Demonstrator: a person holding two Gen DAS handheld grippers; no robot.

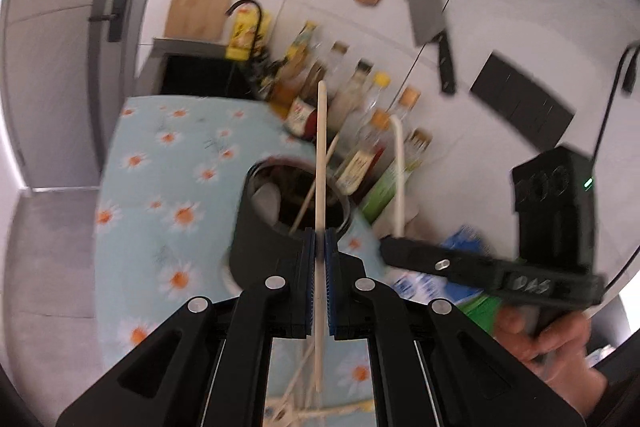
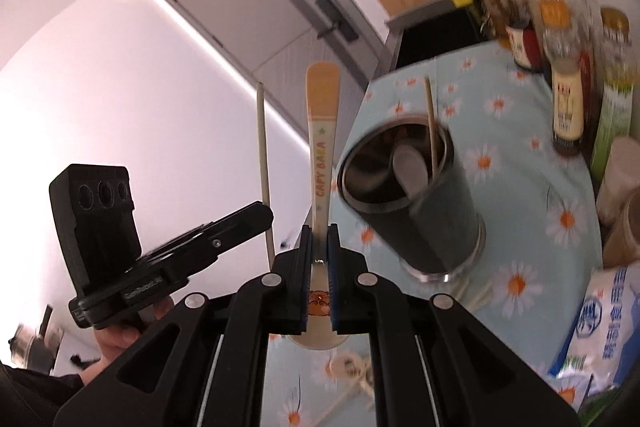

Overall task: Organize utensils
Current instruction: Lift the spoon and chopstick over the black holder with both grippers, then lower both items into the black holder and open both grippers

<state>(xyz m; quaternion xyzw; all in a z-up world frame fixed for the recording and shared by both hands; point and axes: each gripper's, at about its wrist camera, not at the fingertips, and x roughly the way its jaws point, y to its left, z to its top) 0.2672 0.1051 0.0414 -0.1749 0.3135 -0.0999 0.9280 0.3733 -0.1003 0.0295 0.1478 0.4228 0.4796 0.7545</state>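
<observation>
The tabletop point(image 1: 136, 211) under its pale blue daisy-print cloth carries everything, and the landmark on it is the dark cylindrical metal utensil cup point(image 2: 416, 203), standing upright in the open part of the cloth so both hands can reach its mouth from above. Just behind the cup, along the white tiled wall, a row of sauce and oil bottles point(image 1: 360, 131) stands out of the working area. To the right of the cup lies a blue-and-white printed bag point(image 2: 604, 323).

The left claw point(image 1: 320, 247) is clenched on a slim pale wooden chopstick point(image 1: 321, 163), gripped partway along so the stick stands nearly upright, just in front of the cup's rim; held that way, it is probably meant to go in end first. The right claw point(image 2: 319, 247) is clamped on a cream spoon with an orange-tipped handle and printed lettering point(image 2: 322, 131), pinched near the bowl with the handle pointing away, to the left of the cup and clear of it.

Inside the cup a pale spoon bowl point(image 2: 408, 163) and another thin wooden stick point(image 2: 431, 123) already lean against the wall, so sorting looks partly done. More pale sticks lie on the cloth nearer than the cup.
</observation>
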